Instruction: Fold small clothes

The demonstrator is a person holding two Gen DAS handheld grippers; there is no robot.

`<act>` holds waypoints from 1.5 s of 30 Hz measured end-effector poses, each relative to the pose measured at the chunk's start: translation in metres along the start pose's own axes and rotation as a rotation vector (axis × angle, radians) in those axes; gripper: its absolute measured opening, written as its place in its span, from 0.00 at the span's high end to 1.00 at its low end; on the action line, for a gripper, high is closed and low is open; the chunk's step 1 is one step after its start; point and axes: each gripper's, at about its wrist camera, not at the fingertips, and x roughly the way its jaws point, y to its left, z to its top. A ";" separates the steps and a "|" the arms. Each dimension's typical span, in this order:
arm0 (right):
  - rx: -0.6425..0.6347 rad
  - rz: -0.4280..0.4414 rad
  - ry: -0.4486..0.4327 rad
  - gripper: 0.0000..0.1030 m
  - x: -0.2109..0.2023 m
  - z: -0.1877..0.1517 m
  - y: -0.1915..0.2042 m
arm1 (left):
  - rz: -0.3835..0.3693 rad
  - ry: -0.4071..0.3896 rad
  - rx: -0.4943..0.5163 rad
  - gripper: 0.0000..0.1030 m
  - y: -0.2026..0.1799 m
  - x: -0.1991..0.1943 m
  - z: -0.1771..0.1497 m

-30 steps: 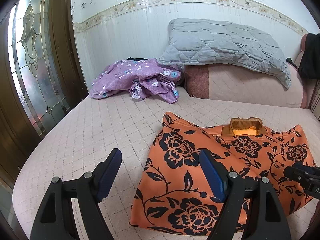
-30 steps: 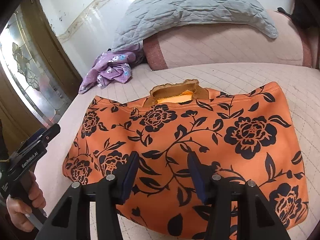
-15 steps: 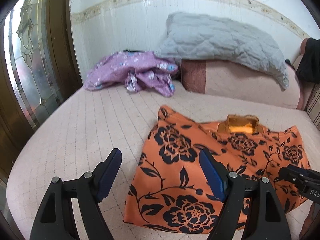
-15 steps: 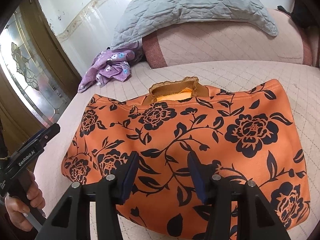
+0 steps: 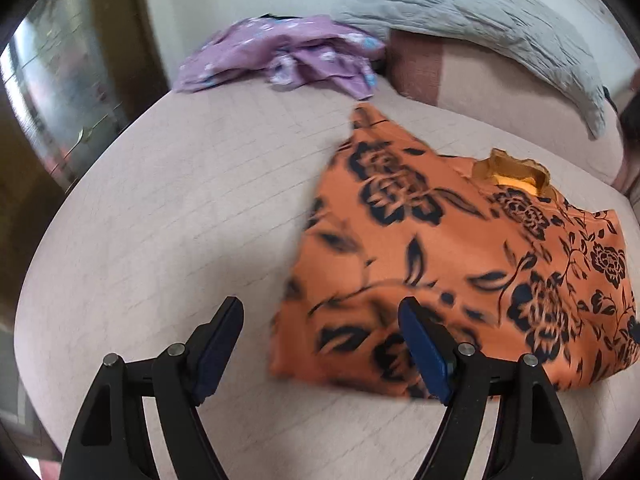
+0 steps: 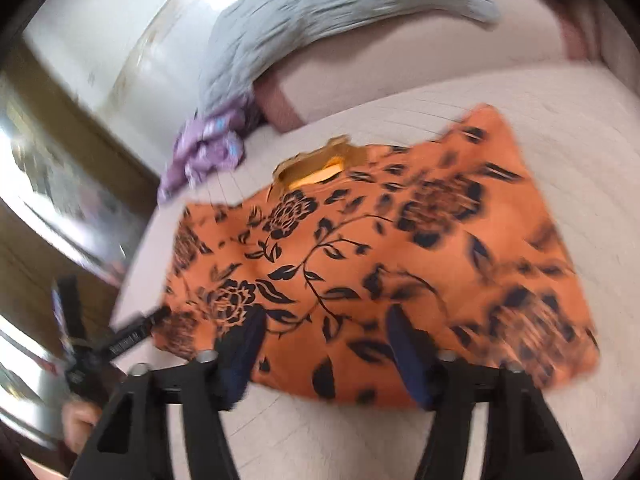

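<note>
An orange garment with black flowers [image 5: 452, 256] lies flat on the pink quilted bed, its tan collar [image 5: 512, 168] toward the pillows. It also shows in the right wrist view [image 6: 360, 248]. My left gripper [image 5: 320, 344] is open and empty, hovering over the garment's near left corner. My right gripper [image 6: 324, 344] is open and empty above the garment's near hem. The left gripper also shows in the right wrist view [image 6: 120, 340], at the garment's left edge. Both views are blurred by motion.
A crumpled purple floral garment [image 5: 288, 56] lies at the back left of the bed [image 5: 160, 220]. A grey quilted pillow [image 5: 472, 12] rests on a pink bolster [image 5: 500, 80] at the head. A glass-panelled wooden door [image 5: 60, 92] stands to the left.
Both grippers have tilted down and pulled back toward the garment's near edge. The right view has rolled. The garment lies as before and both grippers stay open.
</note>
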 end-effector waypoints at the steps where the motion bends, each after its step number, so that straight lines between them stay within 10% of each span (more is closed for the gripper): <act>1: 0.083 0.030 -0.006 0.31 -0.011 -0.006 -0.016 | 0.002 0.003 -0.009 0.22 0.004 -0.001 -0.003; 9: 0.595 0.105 -0.055 0.29 -0.037 -0.061 -0.118 | 0.040 0.014 -0.048 0.22 0.024 0.004 0.004; 18: 0.658 0.122 -0.189 0.27 -0.002 -0.039 -0.127 | 0.034 0.062 0.013 0.22 0.010 0.030 0.007; 22: 0.603 0.101 -0.242 0.30 0.011 -0.025 -0.116 | 0.026 0.061 0.023 0.22 0.012 0.033 0.009; 25: 0.554 0.079 -0.237 0.68 0.021 -0.017 -0.113 | 0.029 0.040 0.007 0.22 0.017 0.029 0.011; 32: 0.321 -0.042 -0.280 0.73 0.009 -0.001 -0.066 | 0.048 0.013 -0.027 0.22 0.037 0.019 0.014; 45: -0.264 -0.107 -0.235 0.75 0.027 0.014 0.177 | 0.119 -0.033 -0.209 0.22 0.125 0.012 0.032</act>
